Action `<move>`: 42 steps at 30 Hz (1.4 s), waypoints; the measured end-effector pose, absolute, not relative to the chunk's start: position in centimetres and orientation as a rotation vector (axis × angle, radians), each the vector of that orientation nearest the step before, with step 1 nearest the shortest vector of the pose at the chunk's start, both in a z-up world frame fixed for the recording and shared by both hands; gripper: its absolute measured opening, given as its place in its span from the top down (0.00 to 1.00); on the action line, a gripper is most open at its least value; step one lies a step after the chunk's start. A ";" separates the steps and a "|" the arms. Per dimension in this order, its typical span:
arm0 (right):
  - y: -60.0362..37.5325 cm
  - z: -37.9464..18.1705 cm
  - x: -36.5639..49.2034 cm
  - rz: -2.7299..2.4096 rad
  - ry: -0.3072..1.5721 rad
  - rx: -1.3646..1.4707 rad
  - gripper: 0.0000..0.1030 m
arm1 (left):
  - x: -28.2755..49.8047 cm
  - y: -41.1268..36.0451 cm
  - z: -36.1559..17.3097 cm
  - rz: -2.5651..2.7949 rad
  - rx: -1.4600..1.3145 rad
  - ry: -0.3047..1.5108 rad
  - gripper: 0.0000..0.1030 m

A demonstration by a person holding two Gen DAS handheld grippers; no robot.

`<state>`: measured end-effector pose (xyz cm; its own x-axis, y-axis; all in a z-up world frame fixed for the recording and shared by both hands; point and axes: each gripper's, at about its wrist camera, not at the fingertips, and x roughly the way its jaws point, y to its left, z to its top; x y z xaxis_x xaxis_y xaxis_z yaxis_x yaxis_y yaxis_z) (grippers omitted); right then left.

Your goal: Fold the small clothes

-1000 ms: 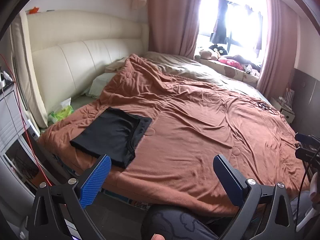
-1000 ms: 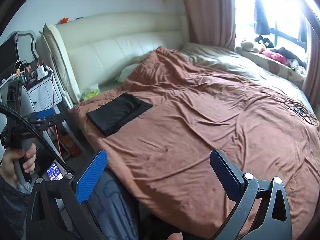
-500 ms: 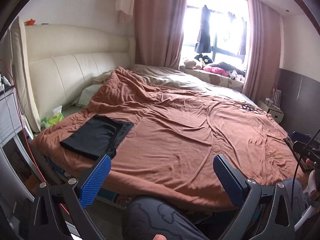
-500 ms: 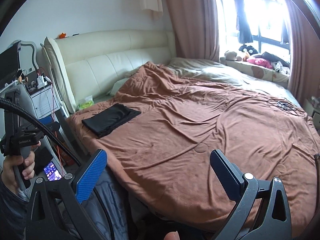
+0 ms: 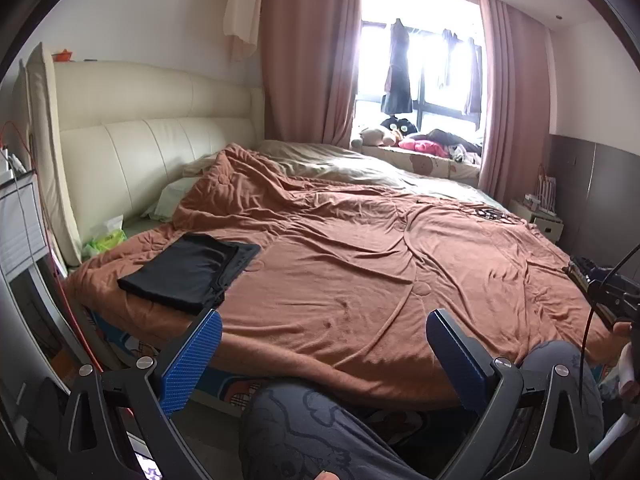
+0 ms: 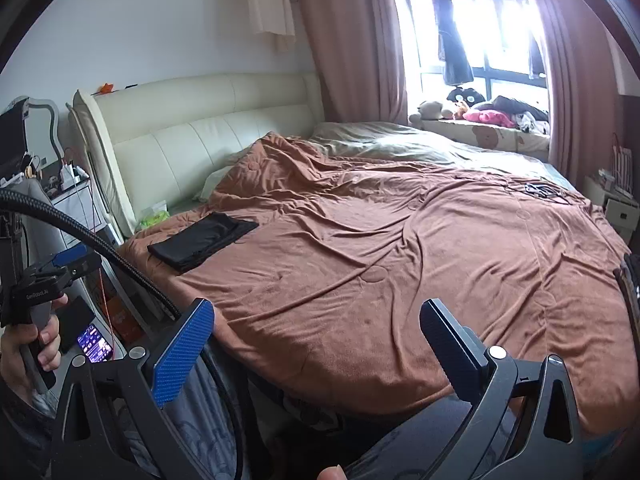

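A black garment lies folded flat on the brown blanket, at the bed's near left corner by the headboard; the right wrist view shows the same black garment at mid-left. My left gripper is open, held back from the bed's front edge, with nothing between its fingers. My right gripper is open too, also off the bed and holding nothing. The garment sits well ahead and to the left of both.
A cream padded headboard runs along the left. A nightstand with cables stands by the bed's left corner. The window ledge holds plush toys and clothes. A person's knee is below the left gripper, and a hand grips the other handle.
Both grippers have drawn back and tilted up from the bed, so the garment looks smaller and more wall and window show. The garment has not moved.
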<state>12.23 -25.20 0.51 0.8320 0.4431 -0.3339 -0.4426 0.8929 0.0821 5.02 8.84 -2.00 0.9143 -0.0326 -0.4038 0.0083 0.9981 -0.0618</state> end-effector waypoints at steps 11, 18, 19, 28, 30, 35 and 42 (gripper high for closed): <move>-24.6 -0.3 12.2 0.434 0.355 -0.011 0.00 | 5.5 7.6 -3.2 -0.044 -0.046 0.411 0.00; -24.8 -0.5 12.4 0.431 0.359 -0.005 0.00 | 5.5 7.7 -3.3 -0.041 -0.059 0.403 0.00; -24.9 -0.5 12.4 0.431 0.358 -0.002 0.00 | 5.5 7.8 -3.2 -0.040 -0.059 0.401 0.00; -25.3 -0.6 12.3 0.435 0.360 0.014 0.00 | 4.8 7.8 -2.5 -0.032 -0.054 0.371 0.00; -25.3 -0.5 12.3 0.435 0.360 0.012 0.00 | 4.7 7.9 -2.3 -0.029 -0.054 0.364 0.00; -25.6 -0.4 12.1 0.435 0.357 0.012 0.00 | 4.1 7.7 -1.9 -0.026 -0.043 0.349 0.00; -25.8 -0.2 11.8 0.434 0.352 0.006 0.00 | 3.8 7.8 -1.5 -0.025 -0.047 0.339 0.00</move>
<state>11.80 -25.82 -0.18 0.8480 0.4124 -0.3329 -0.4104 0.9084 0.0798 3.81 7.83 -1.51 0.9427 -0.0320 -0.3321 0.0162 0.9986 -0.0500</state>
